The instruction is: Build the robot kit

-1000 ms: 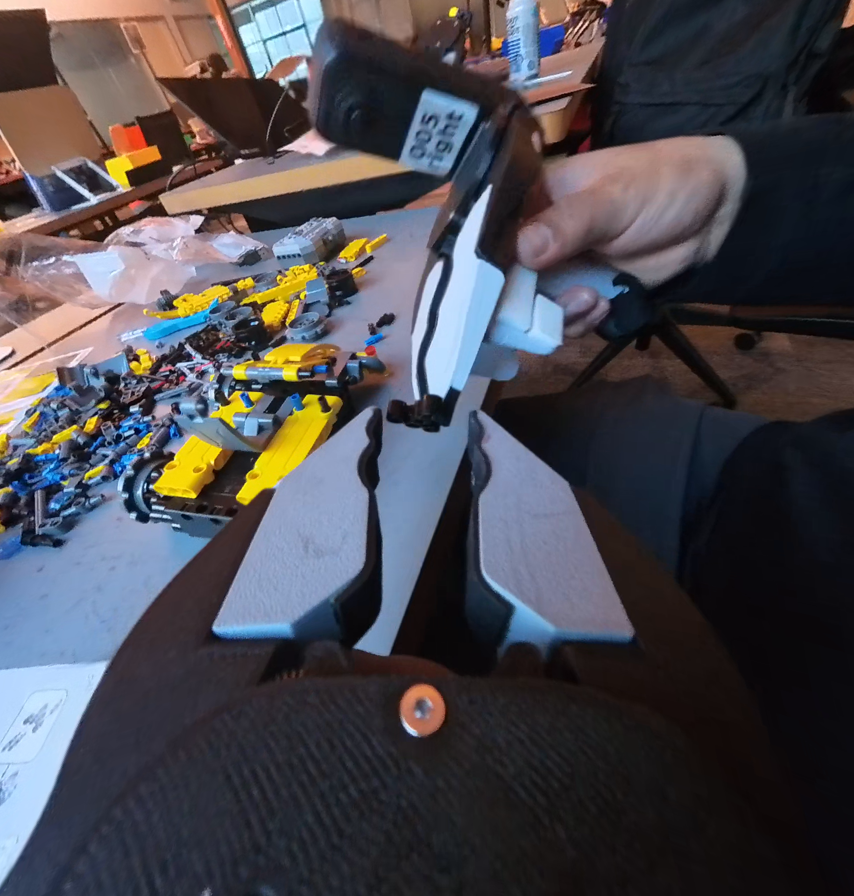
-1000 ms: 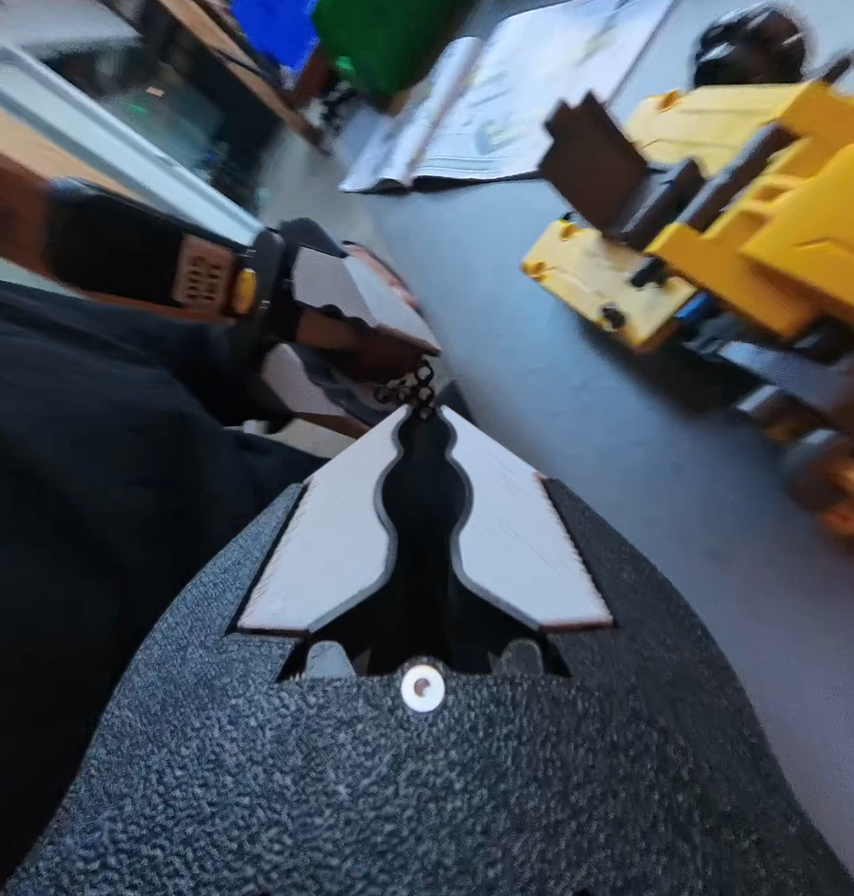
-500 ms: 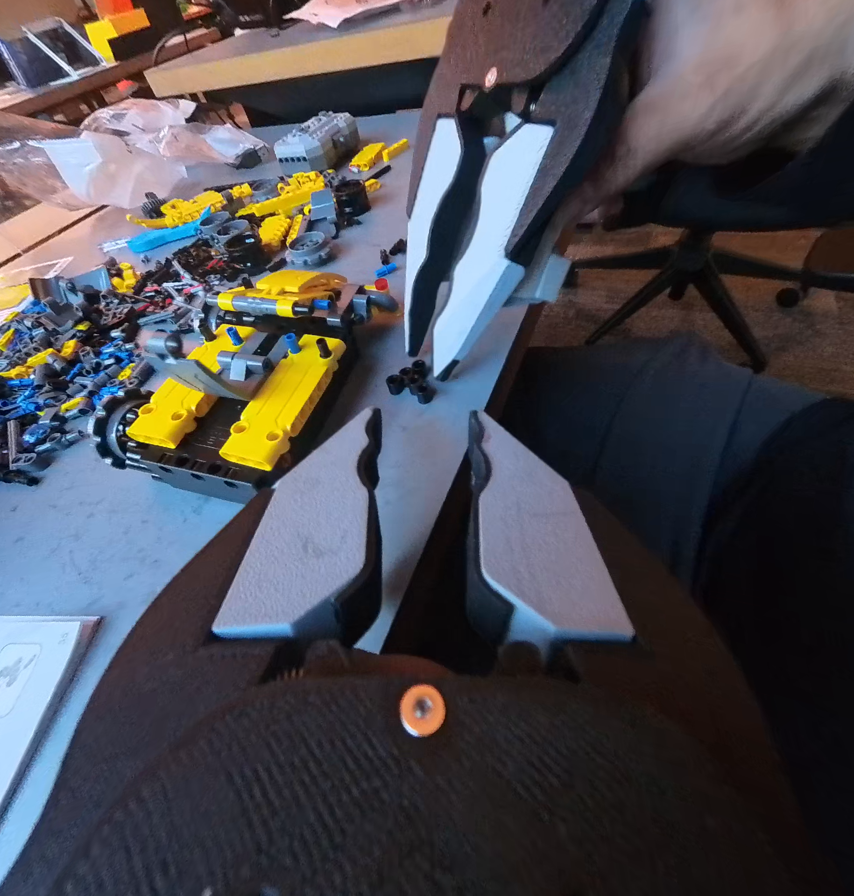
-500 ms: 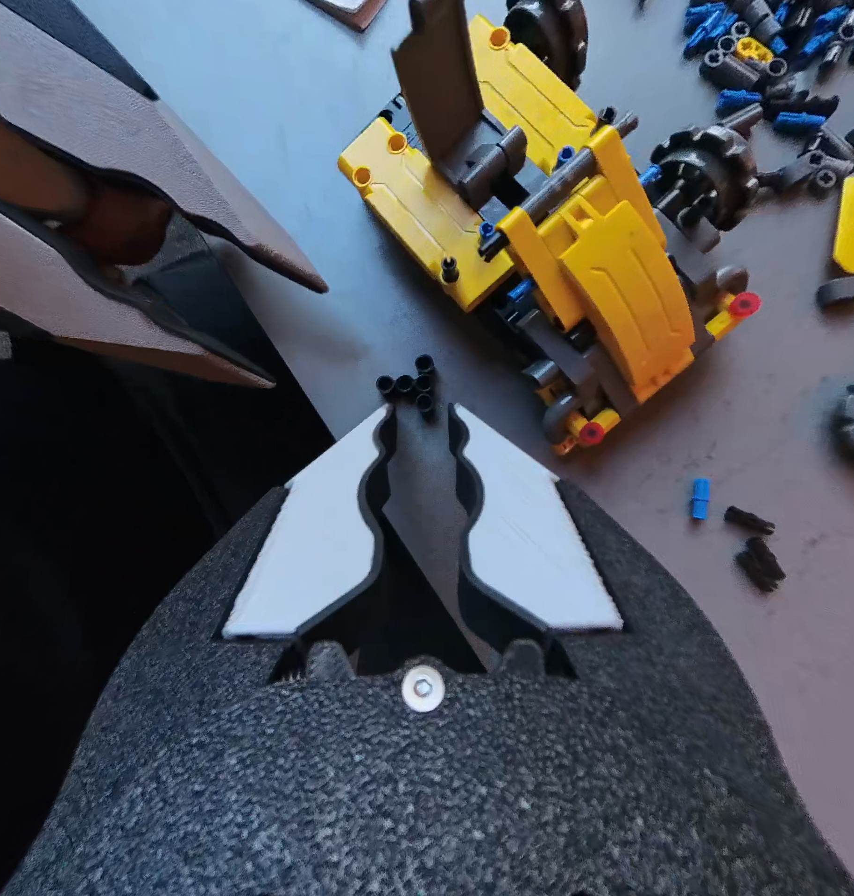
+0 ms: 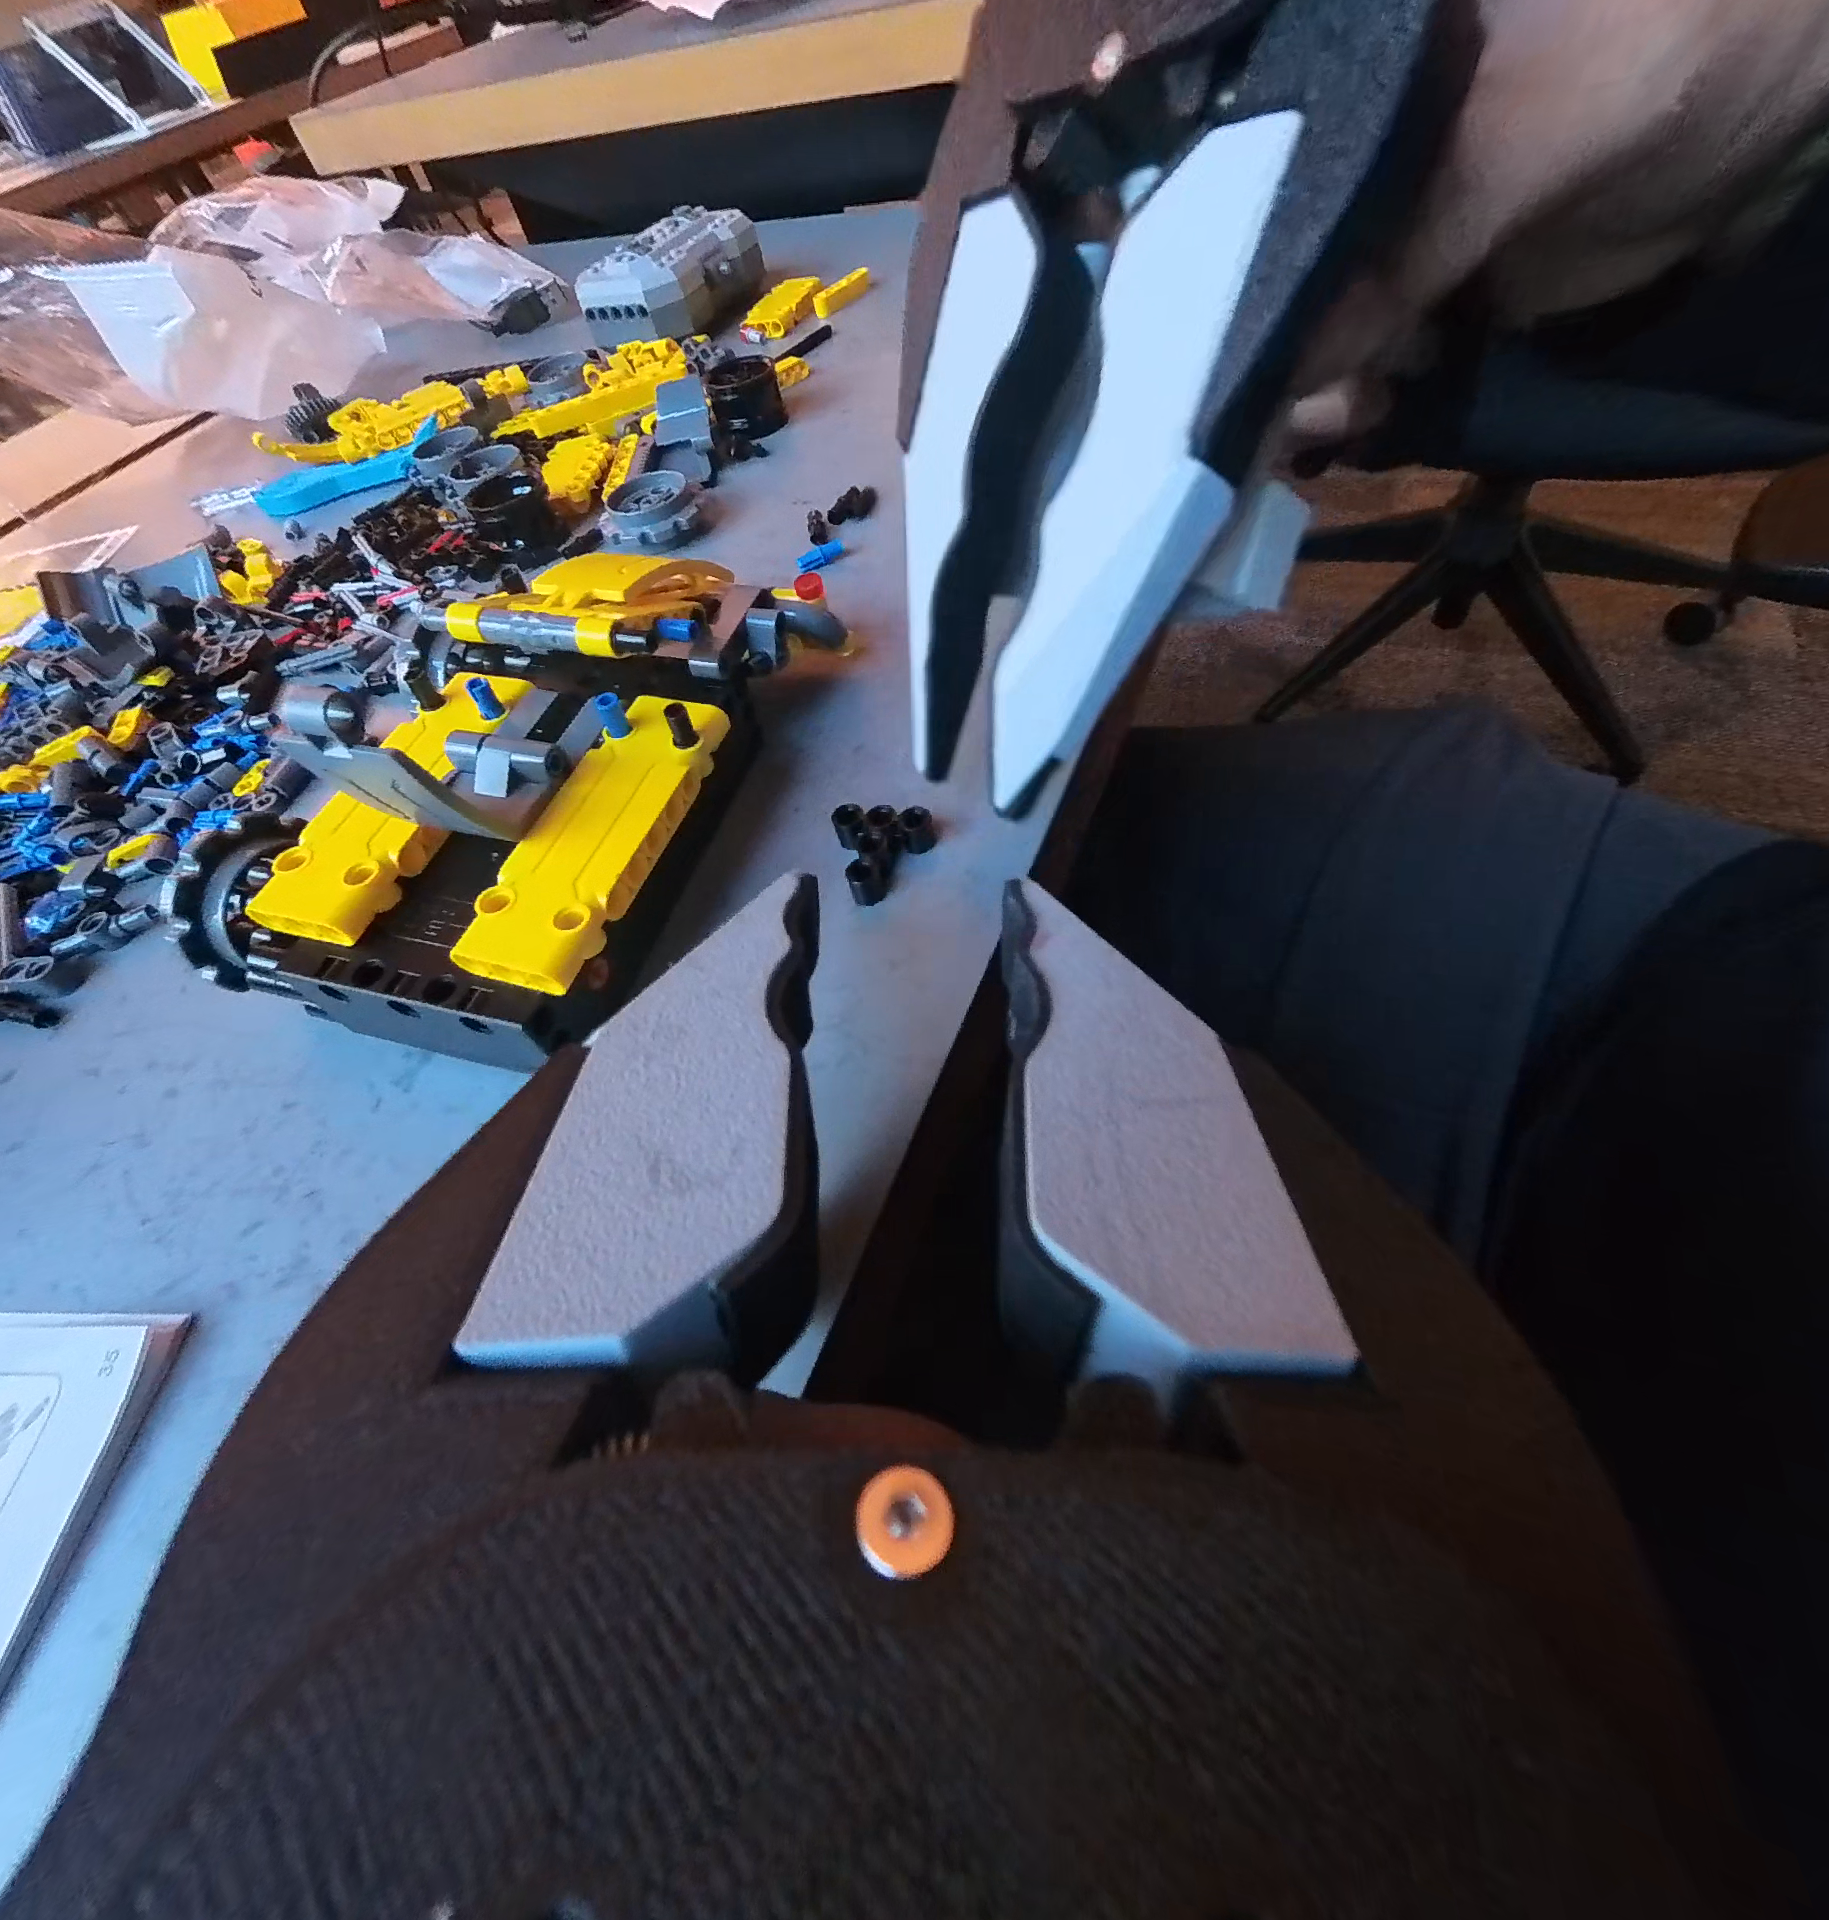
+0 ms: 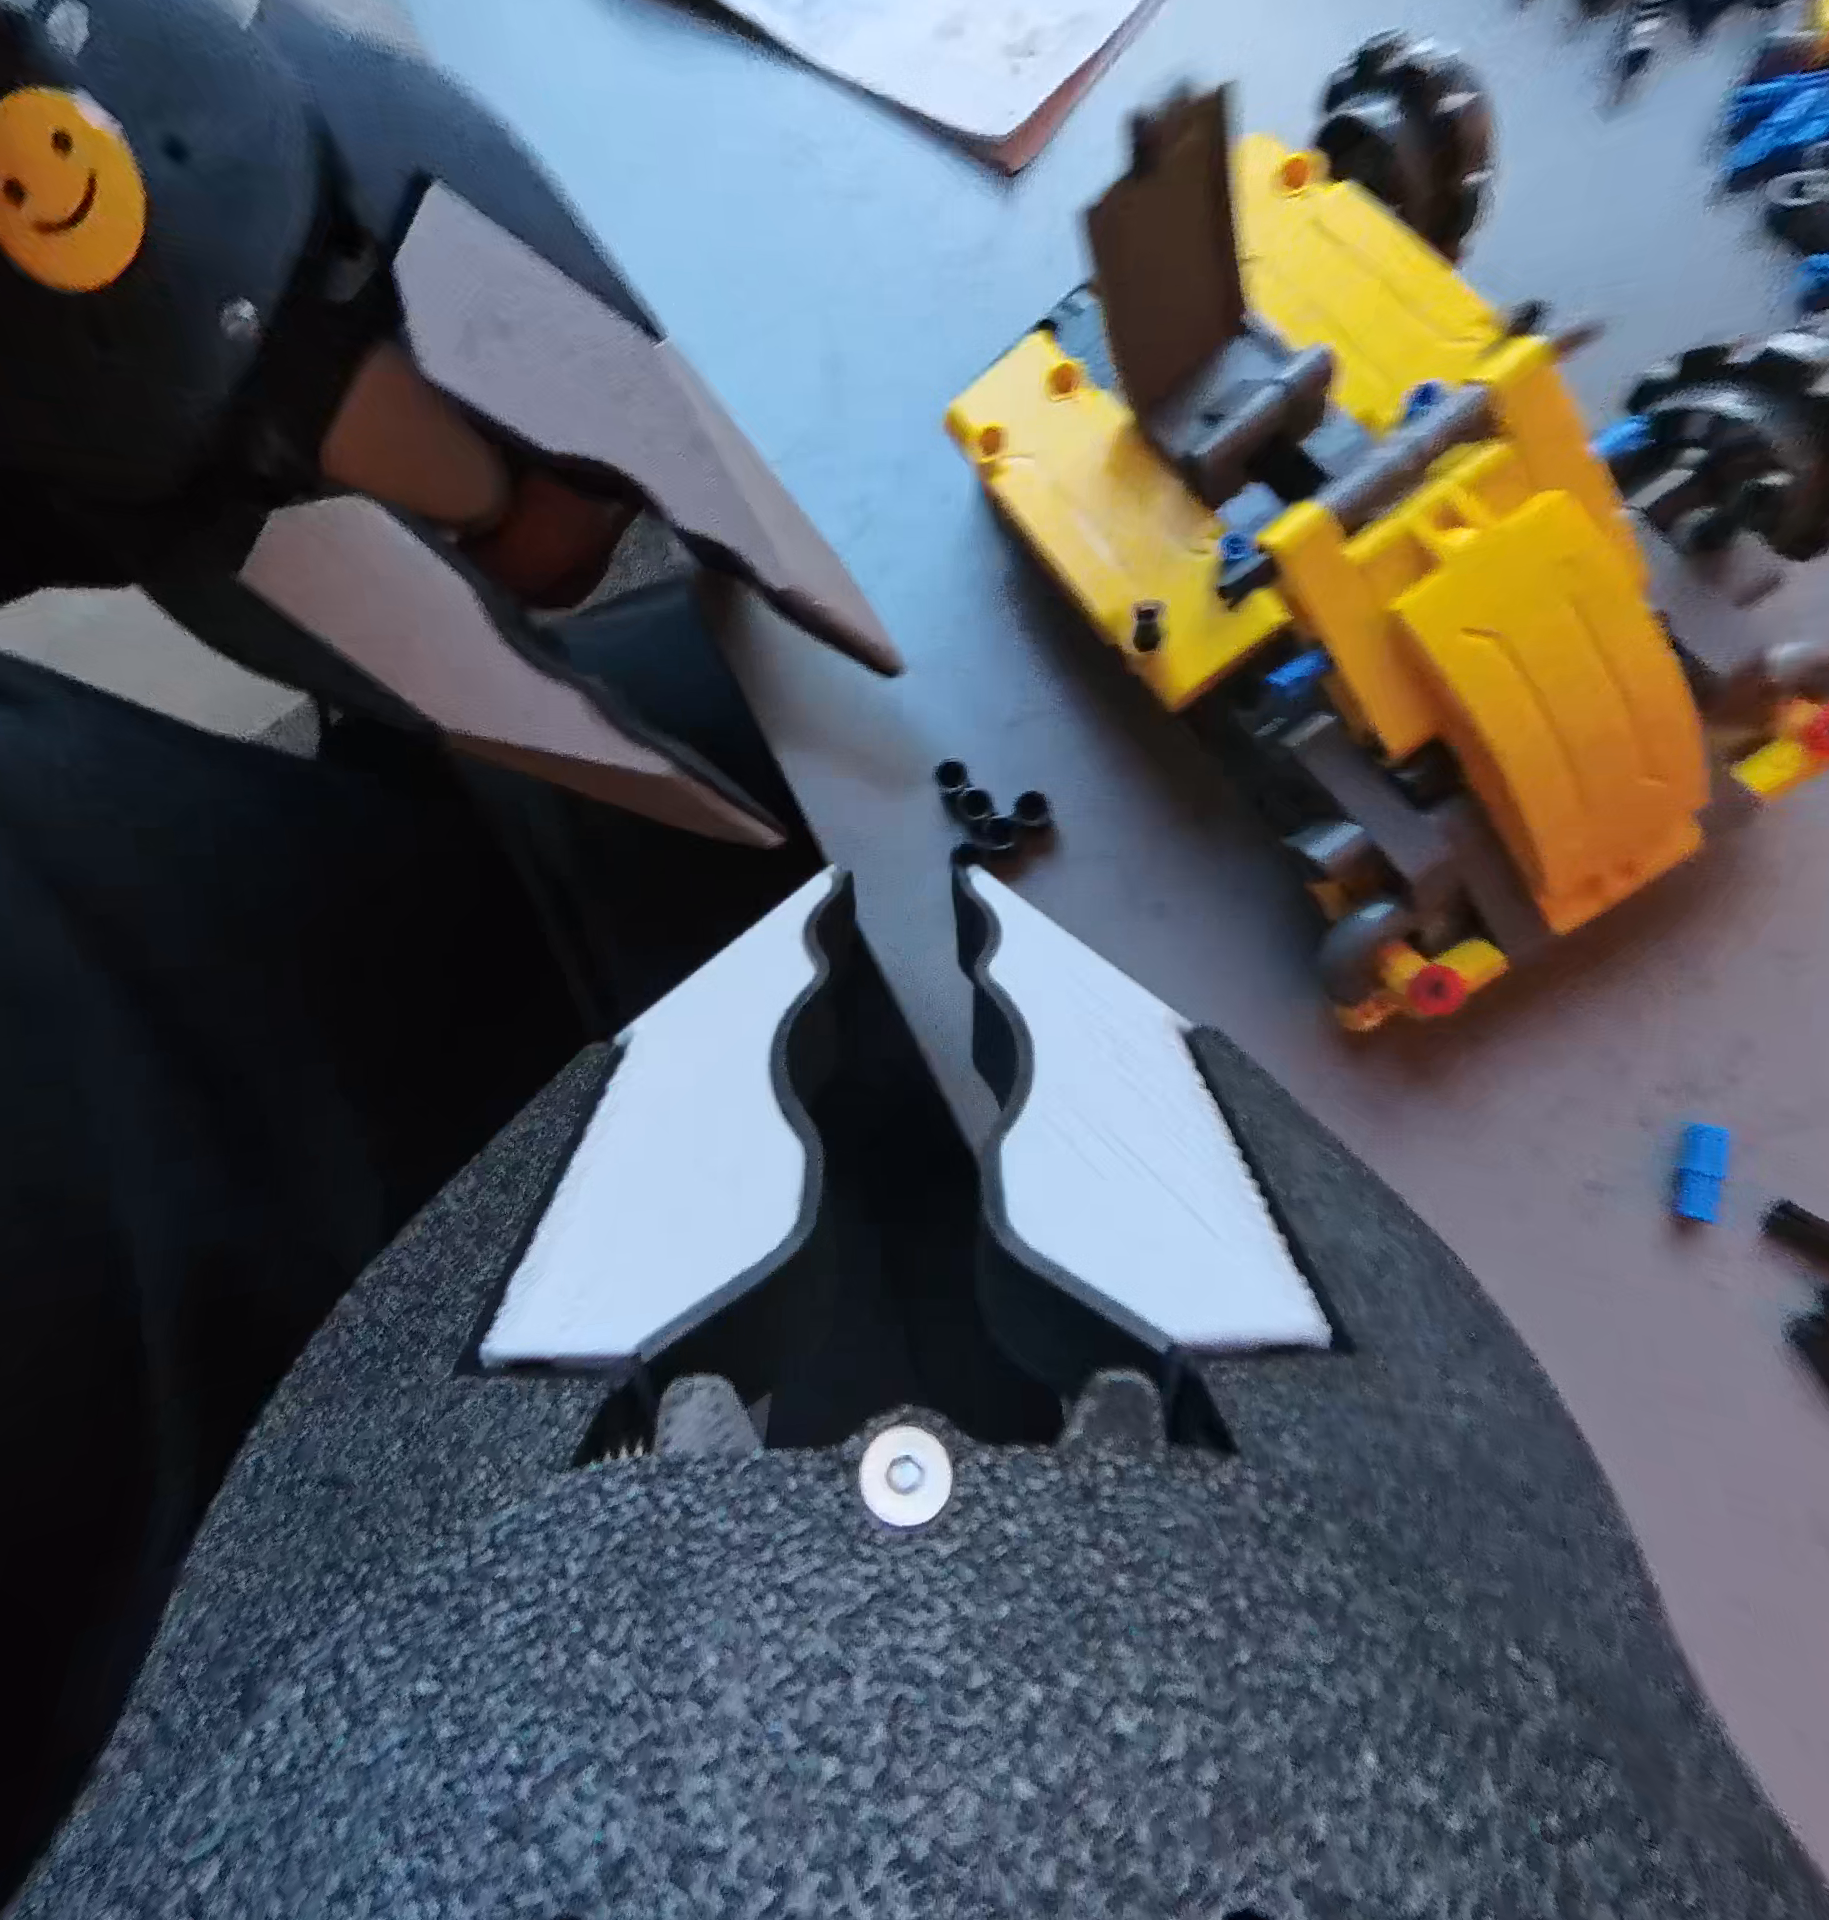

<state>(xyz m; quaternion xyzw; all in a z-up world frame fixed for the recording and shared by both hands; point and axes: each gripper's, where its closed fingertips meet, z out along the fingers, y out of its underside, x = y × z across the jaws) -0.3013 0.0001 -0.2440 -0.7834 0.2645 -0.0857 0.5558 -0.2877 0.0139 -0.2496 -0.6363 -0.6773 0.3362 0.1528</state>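
A small black connector piece (image 5: 882, 836) made of several joined rings lies on the grey table (image 5: 214, 1143) close to its near edge. My left gripper (image 5: 908, 894) is open and empty, its tips just short of the piece. My right gripper (image 5: 977, 784) hangs above and just right of the piece, open and empty. In the right wrist view the piece (image 6: 993, 816) lies just beyond my right gripper (image 6: 902, 883), with the left gripper (image 6: 832, 748) at the left. A part-built yellow and black vehicle model (image 5: 494, 862) (image 6: 1357, 623) stands beside the piece.
A heap of loose yellow, blue and black parts (image 5: 110, 748) covers the table's left. Plastic bags (image 5: 245, 301) and a grey block (image 5: 671, 265) lie at the back. A booklet (image 5: 37, 1455) lies near. A blue pin (image 6: 1699, 1169) lies at the right. A person's leg (image 5: 1409, 935) and a chair base (image 5: 1492, 582) are off the edge. My two grippers' fingertips are within a few centimetres of each other. The right tips stand about 12 cm off the blue pin (image 6: 1699, 1169). It turns up in the left wrist view (image 5: 818, 555) as well.
My right gripper held the black piece in the air, lowered it to the table, opened and let go, then drew back a little. The left gripper stayed open.
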